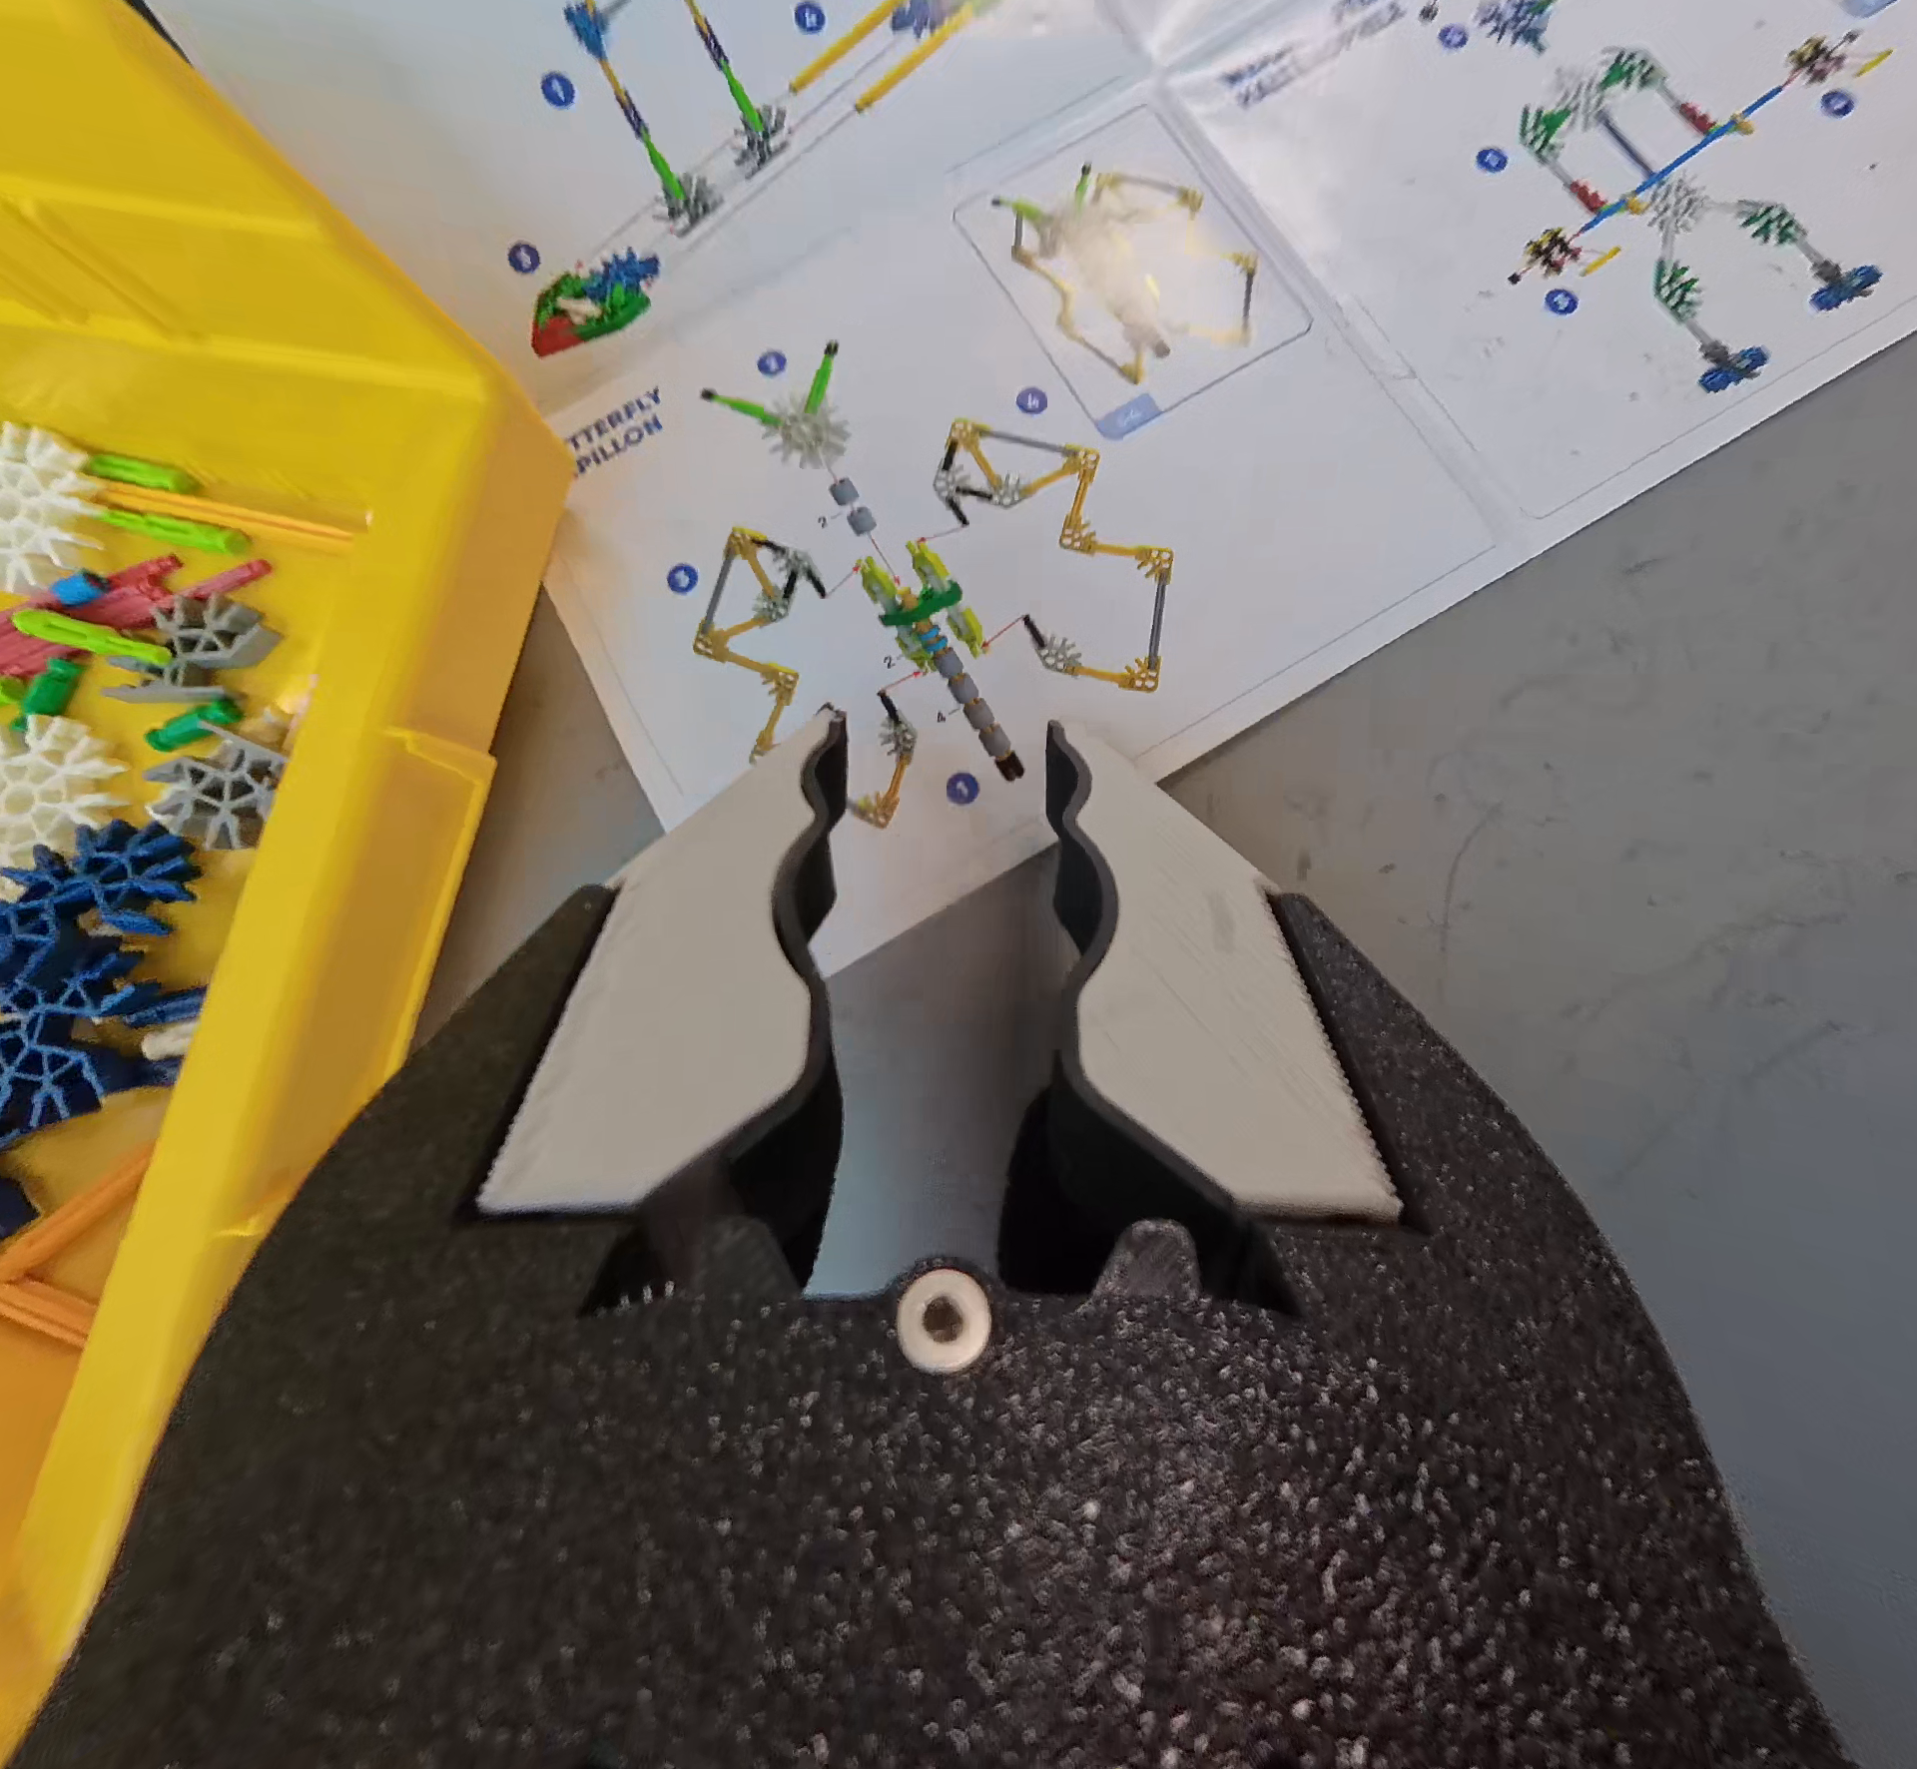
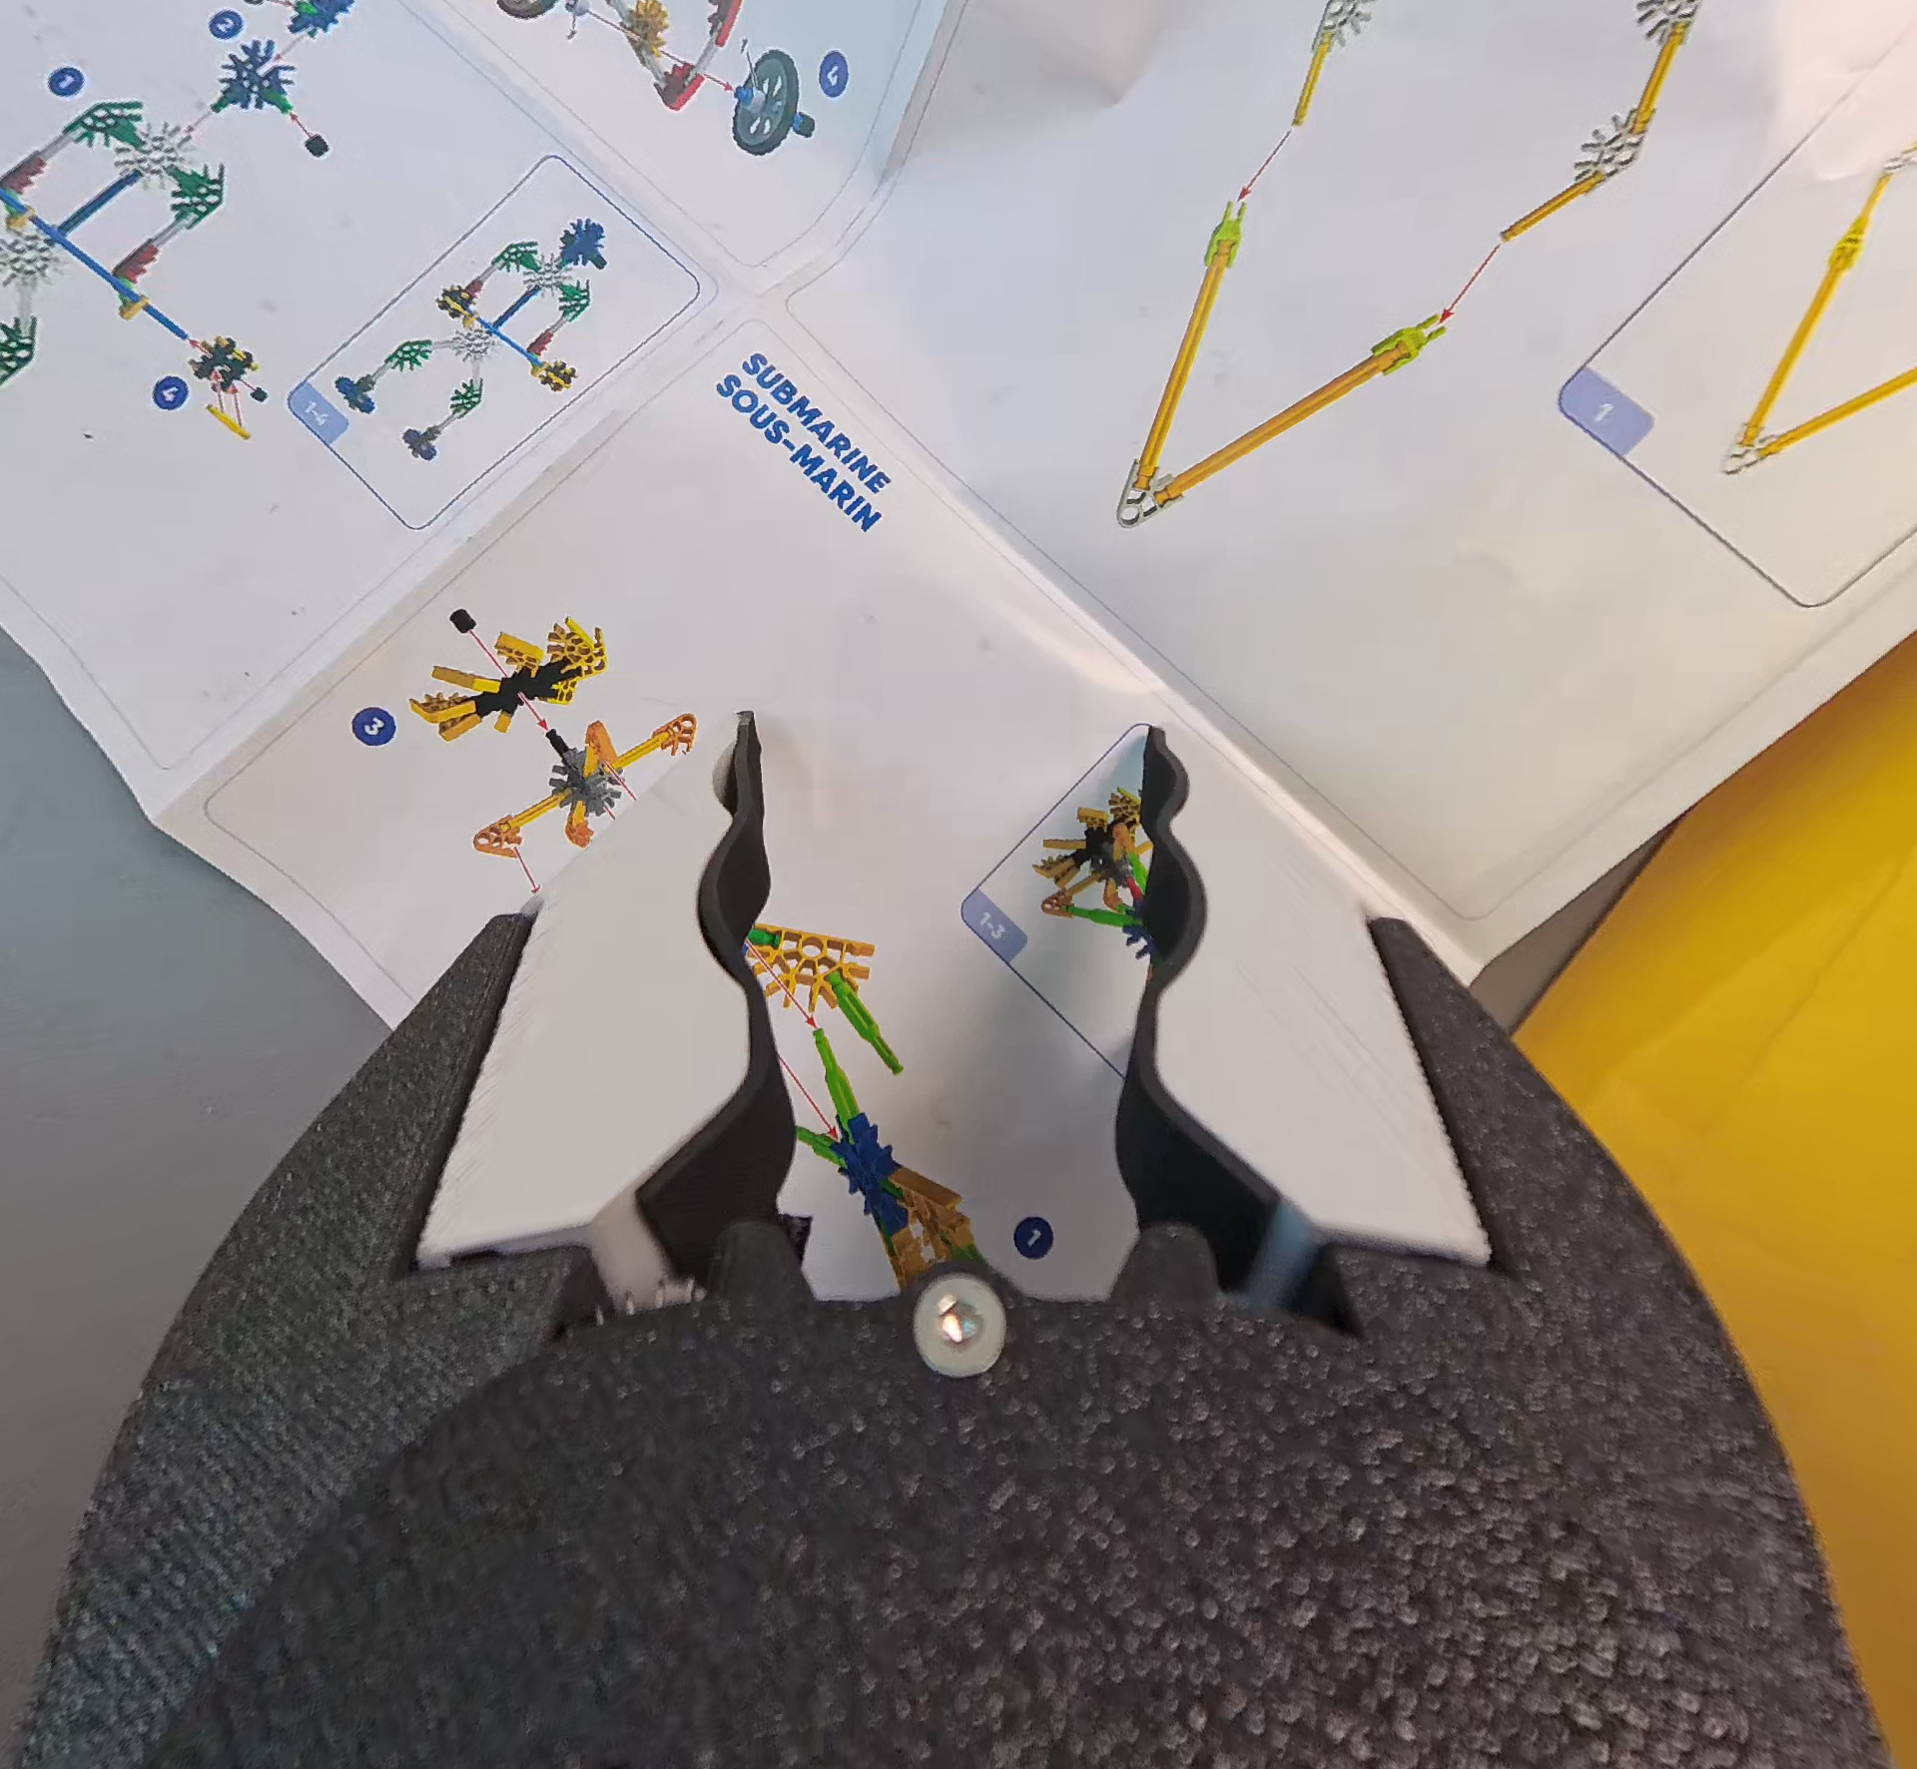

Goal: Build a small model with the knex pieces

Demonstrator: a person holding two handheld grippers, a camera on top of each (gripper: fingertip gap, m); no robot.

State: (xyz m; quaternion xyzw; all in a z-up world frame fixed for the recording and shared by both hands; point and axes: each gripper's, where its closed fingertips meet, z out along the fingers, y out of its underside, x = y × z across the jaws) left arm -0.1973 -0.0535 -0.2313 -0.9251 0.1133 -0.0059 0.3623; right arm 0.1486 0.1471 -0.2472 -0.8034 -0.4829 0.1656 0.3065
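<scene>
Your left tongs (image 1: 946, 744) hang released and empty above the near edge of a large unfolded instruction sheet (image 1: 1037, 288), the wavy black-lined fingers (image 1: 716, 972) spread apart over a printed diagram of rods and connectors. The sheet lies flat on a grey desk (image 1: 1556, 786), which shows bare just beyond the right finger. Close on the left stands a yellow plastic bin (image 1: 342, 641), its rim just beside the left finger; inside lie loose construction pieces: white snowflake-shaped connectors (image 1: 47, 501), grey connectors (image 1: 207, 641), blue connectors (image 1: 83, 921), green rods (image 1: 166, 532) and orange rods (image 1: 62, 1232). The tongs touch none of them.

Your right tongs (image 2: 949, 734) are likewise released and hold nothing, poised over another panel of the same sheet (image 2: 934, 578), with coloured assembly drawings visible between the fingers (image 2: 737, 889). Whether the tips touch the paper cannot be told. Grey desk (image 2: 124, 889) shows at the left, and a yellow surface (image 2: 1712, 1097) lies at the right, partly under the sheet's corner.
</scene>
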